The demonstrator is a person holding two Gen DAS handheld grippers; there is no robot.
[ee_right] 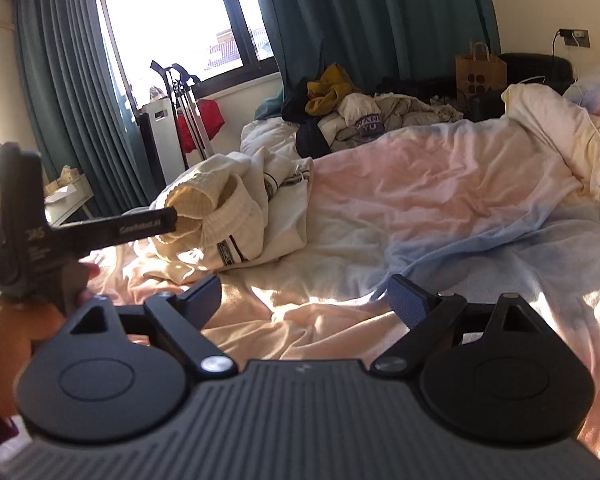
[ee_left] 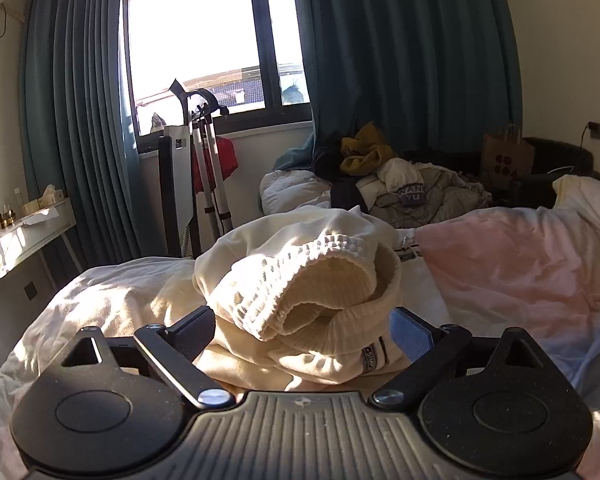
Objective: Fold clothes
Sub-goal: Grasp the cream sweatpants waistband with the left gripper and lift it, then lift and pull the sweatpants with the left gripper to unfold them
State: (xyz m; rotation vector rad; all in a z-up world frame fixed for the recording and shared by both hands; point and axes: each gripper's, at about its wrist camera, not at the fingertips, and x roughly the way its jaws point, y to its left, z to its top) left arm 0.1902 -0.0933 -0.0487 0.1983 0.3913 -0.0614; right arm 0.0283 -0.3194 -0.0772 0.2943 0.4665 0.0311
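Note:
A crumpled cream sweatshirt [ee_left: 300,280] with ribbed cuffs and a striped trim lies in a heap on the bed. My left gripper [ee_left: 304,330] is open, its fingers on either side of the near edge of the heap, close to or touching a ribbed cuff. In the right wrist view the same garment [ee_right: 236,216] lies at the left, with the left gripper [ee_right: 168,220] reaching into it from the left. My right gripper [ee_right: 304,300] is open and empty, low over the bedsheet, well short of the garment.
The bed has a rumpled pink, cream and blue sheet [ee_right: 440,184]. A pile of other clothes [ee_right: 360,116] lies at the far end. A folded stand [ee_left: 208,168] and a red item stand by the window. A white desk [ee_left: 24,236] is at the left.

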